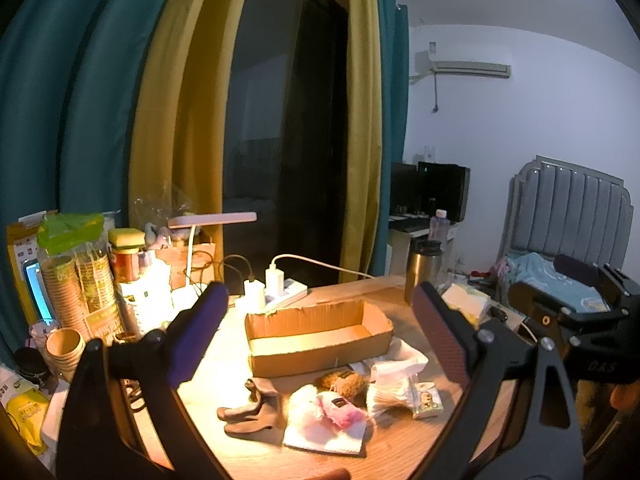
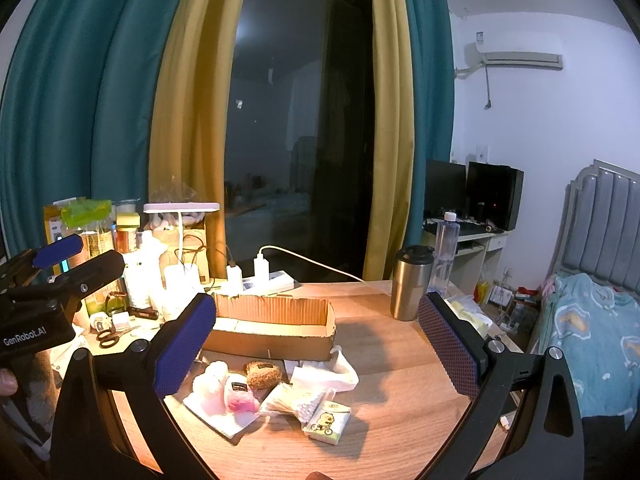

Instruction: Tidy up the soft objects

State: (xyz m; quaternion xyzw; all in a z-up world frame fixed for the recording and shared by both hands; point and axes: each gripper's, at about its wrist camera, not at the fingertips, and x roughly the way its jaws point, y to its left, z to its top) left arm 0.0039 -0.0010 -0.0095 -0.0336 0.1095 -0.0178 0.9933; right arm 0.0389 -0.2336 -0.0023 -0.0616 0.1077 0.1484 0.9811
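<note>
An empty cardboard box [image 1: 316, 356] [image 2: 272, 344] lies on the round wooden table [image 2: 400, 380]. In front of it are a pink and white fluffy item [image 1: 328, 404] [image 2: 228, 392] on a white folded cloth [image 1: 324, 436], a brown plush piece [image 1: 344, 382] [image 2: 262, 374], dark brown socks [image 1: 252, 412], a white plastic bag [image 1: 396, 360] [image 2: 328, 372], a bag of cotton swabs [image 2: 296, 398] and a tissue pack [image 1: 428, 400] [image 2: 328, 420]. My left gripper [image 1: 320, 296] [image 2: 80, 258] hovers open above the pile. My right gripper [image 2: 316, 300] [image 1: 560, 284] is also open, holding nothing.
A steel tumbler [image 2: 412, 280] and a clear bottle [image 2: 446, 248] stand at the table's right back. A power strip [image 2: 264, 280] with chargers, a desk lamp [image 1: 212, 220], paper cups [image 1: 64, 348], jars and scissors [image 2: 112, 336] crowd the left. A bed [image 2: 592, 320] is at the right.
</note>
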